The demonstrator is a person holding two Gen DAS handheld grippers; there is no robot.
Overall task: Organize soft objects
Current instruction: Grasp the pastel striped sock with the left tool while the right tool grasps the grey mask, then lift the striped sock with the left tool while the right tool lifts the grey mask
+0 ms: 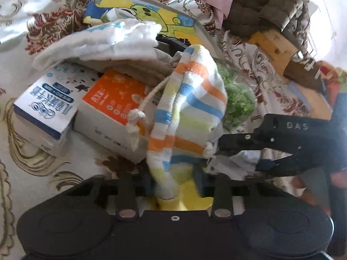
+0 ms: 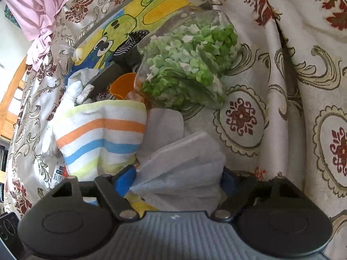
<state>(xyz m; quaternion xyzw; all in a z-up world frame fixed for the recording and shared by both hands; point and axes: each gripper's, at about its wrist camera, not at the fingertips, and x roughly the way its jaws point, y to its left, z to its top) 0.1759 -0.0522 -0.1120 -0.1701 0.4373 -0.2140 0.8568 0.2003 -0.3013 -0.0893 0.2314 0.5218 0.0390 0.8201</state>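
A striped drawstring pouch [image 1: 190, 112], white with orange, blue and yellow bands, hangs upright in my left gripper [image 1: 175, 179], which is shut on its lower end. The pouch also shows in the right wrist view [image 2: 102, 136]. My right gripper [image 2: 177, 177] is shut on a white pleated face mask [image 2: 184, 162] right beside the pouch; in the left wrist view its black fingers [image 1: 238, 143] reach in from the right with the mask [image 1: 247, 158] between them. Folded white and beige towels [image 1: 104, 43] lie stacked behind the pouch.
A blue-white box [image 1: 43, 106] and an orange-white box [image 1: 110, 110] sit left on the patterned bedspread [image 2: 292, 108]. A clear bag of green bits [image 2: 186, 69] lies ahead, with a cartoon picture board [image 2: 130, 28], an orange cup [image 2: 121, 86], pink cloth [image 2: 39, 4] and an olive quilted garment [image 1: 266, 4].
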